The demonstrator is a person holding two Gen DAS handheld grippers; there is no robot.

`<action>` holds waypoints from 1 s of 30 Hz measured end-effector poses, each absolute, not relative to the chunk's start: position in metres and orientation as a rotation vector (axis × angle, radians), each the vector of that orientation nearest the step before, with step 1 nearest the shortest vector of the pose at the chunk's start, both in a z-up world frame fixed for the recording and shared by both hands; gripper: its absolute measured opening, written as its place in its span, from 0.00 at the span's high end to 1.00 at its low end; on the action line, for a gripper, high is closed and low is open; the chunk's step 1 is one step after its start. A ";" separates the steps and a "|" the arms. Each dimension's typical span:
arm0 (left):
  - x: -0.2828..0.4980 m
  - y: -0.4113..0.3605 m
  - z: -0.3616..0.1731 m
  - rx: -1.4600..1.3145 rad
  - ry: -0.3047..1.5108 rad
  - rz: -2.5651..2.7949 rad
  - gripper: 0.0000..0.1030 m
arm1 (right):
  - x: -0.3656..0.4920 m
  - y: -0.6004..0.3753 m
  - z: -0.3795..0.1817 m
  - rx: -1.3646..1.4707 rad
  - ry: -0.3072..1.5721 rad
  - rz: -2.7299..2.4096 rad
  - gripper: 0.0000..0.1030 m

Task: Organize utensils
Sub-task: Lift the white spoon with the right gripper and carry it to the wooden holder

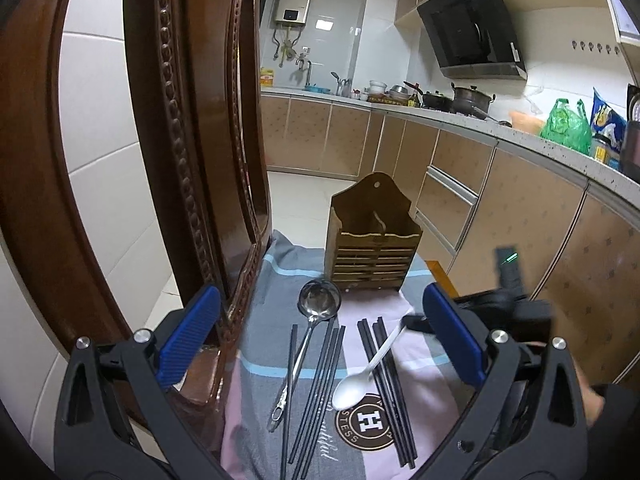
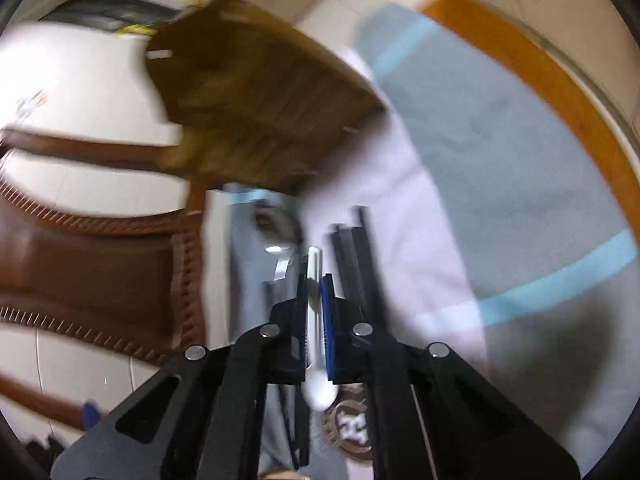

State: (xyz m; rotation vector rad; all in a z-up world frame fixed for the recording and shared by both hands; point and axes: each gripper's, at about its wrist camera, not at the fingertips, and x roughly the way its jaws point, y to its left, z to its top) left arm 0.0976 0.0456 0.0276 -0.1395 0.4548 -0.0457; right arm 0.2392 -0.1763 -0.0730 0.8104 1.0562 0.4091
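Jaws first: my right gripper [image 2: 316, 300] is pinched down on the white spoon [image 1: 370, 364], pads on the handle end, bowl hanging back toward me. My left gripper [image 1: 320, 344] is spread wide w/ nothing in it, hovering over the spread.

Big to small: patchwork cloth [image 1: 276, 280] covers the table; carved wooden chair back [image 1: 192, 120] stands close on my left. Wooden utensil holder [image 1: 374, 236] sits upright at the far end of the cloth, slots open on top. Steel ladle [image 1: 310, 332] lies w/ bowl toward the holder, just left of the spoon. Black chopsticks [image 1: 320, 384] lie in two loose groups, one either side of the spoon, all roughly pointing at the holder.

Key relation, I reckon: holder is ahead of my right jaws & up-left in the right wrist view (blurred). Spoon's long axis runs along my fingers, so I'd judge it needs tipping upright before it drops into a slot. Right hand is nearer & already loaded; left is free for the ladle or sticks.
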 end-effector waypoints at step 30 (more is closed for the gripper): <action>0.105 0.023 0.005 -0.077 0.534 -0.062 0.03 | 0.219 -0.229 -0.133 1.018 1.184 0.271 0.65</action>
